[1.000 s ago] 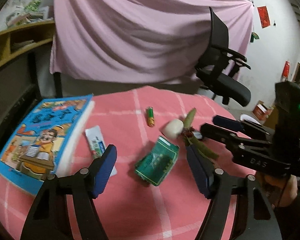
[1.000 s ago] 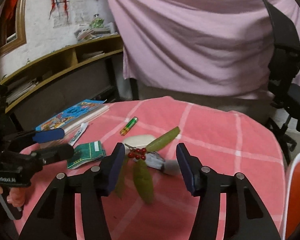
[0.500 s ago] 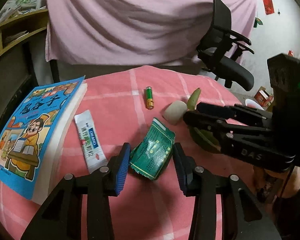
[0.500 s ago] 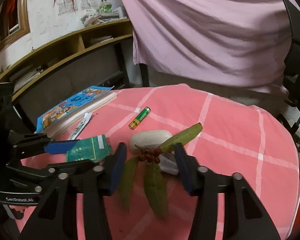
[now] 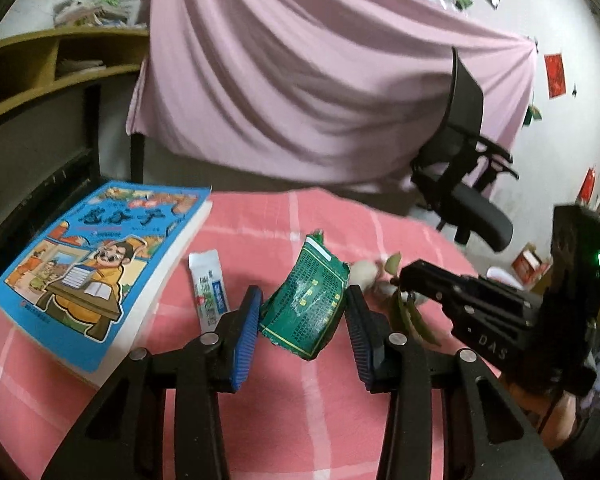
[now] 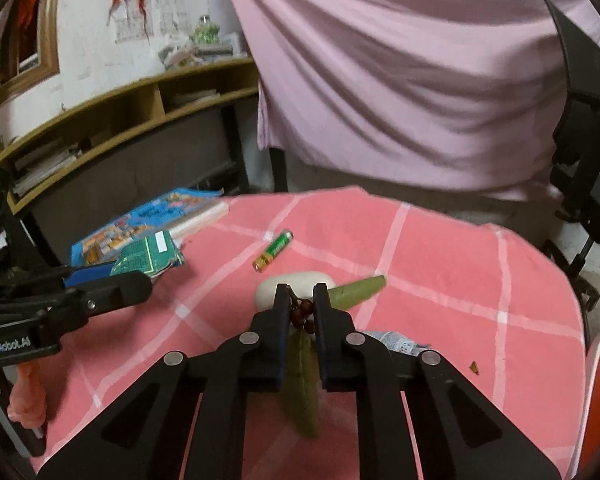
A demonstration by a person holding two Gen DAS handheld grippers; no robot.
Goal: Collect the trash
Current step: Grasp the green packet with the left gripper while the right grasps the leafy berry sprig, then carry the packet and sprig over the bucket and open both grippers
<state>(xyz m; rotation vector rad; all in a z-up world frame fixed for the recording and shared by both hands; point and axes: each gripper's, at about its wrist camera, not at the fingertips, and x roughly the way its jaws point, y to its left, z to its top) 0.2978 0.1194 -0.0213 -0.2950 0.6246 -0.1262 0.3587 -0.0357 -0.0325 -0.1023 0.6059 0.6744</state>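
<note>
Left tool [image 5: 302,322]: gripping the crumpled green wrapper [image 5: 308,300] at both edges, holding it tilted up off the desk [image 5: 284,412], apparently for carrying away as trash.

Right tool [image 6: 300,304]: jaws just closing onto the berry sprig [image 6: 302,316], pinching at the red berries so its leaves are hanging free below.

Lying loose on the pink checked cloth: battery [image 6: 273,251], white stone [image 6: 296,286], white sachet [image 5: 209,290].

Book [image 5: 96,268]: resting at the desk's edge, likely not trash.
</note>
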